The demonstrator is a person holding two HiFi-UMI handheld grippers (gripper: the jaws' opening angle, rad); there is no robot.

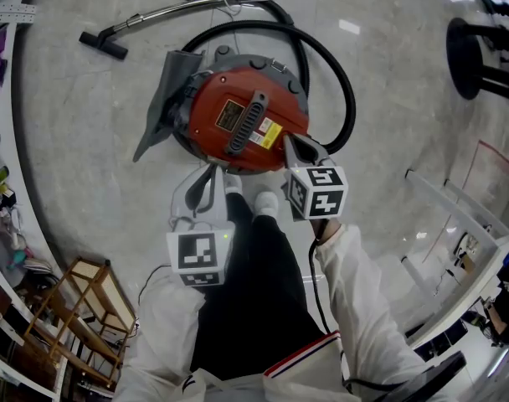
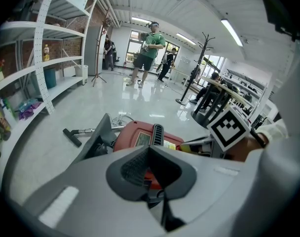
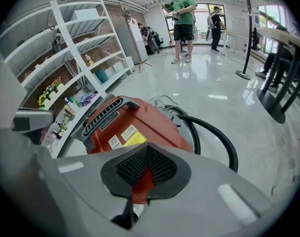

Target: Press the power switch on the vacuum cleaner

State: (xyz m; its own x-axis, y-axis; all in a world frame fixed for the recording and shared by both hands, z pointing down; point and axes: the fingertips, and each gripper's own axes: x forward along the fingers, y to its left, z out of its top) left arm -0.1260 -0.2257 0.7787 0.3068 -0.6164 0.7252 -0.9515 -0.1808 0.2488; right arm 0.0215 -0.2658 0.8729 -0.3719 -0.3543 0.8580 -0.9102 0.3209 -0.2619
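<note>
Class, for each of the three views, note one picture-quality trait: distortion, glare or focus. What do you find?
Head view: fisheye bends straight lines near the edges, and ceiling lights glare off the glossy floor. Left gripper view: the close left tongs look soft, the vacuum cleaner behind sharper. Right gripper view: dark corners vignette the frame, and light streaks reflect on the floor.

No word or number can be read anywhere. The vacuum cleaner [image 1: 213, 99] carries three labels on its red top: a dark plate [image 1: 230, 116] beside the ribbed handle, a yellow sticker [image 3: 131, 134] and a white sticker [image 3: 114, 142] next to it. The print on all three is too small to make out. The left cube [image 1: 196, 252] and the right cube [image 1: 319, 191] on the grippers bear black-and-white square markers, which are patterns only, without letters.
</note>
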